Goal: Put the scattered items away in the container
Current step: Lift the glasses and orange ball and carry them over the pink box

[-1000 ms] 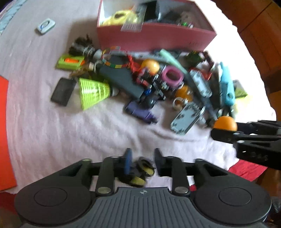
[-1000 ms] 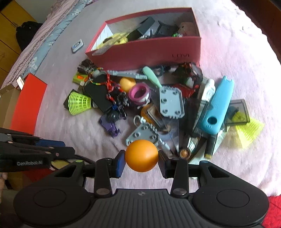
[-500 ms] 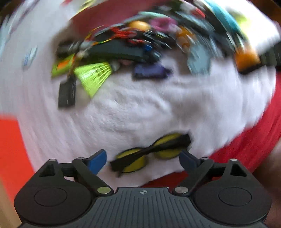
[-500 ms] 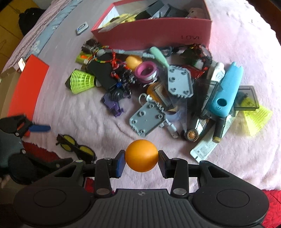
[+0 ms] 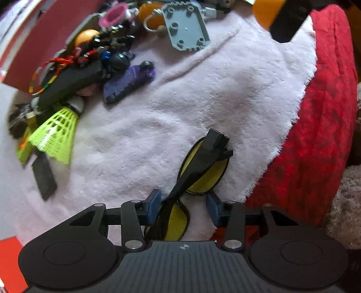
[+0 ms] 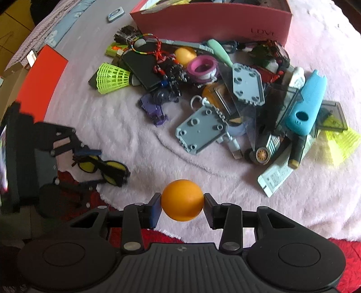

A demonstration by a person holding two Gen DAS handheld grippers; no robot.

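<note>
Left gripper (image 5: 183,208) is closing around black-framed, yellow-lensed folded sunglasses (image 5: 198,171) lying at the white fleece blanket's (image 5: 203,94) edge; gripped off-centre, they could twist free. Right gripper (image 6: 182,210) clamps an orange ball (image 6: 182,200), far from the pink cardboard box (image 6: 212,21).

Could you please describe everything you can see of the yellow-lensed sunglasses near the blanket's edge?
The sunglasses have a black, plastic-looking frame and yellow lenses, with the temples folded across them. They lie on the pale fluffy blanket near its edge, apart from the pile. The left gripper straddles one lens, its jaws closing; the left pad seems to touch the frame.
</note>
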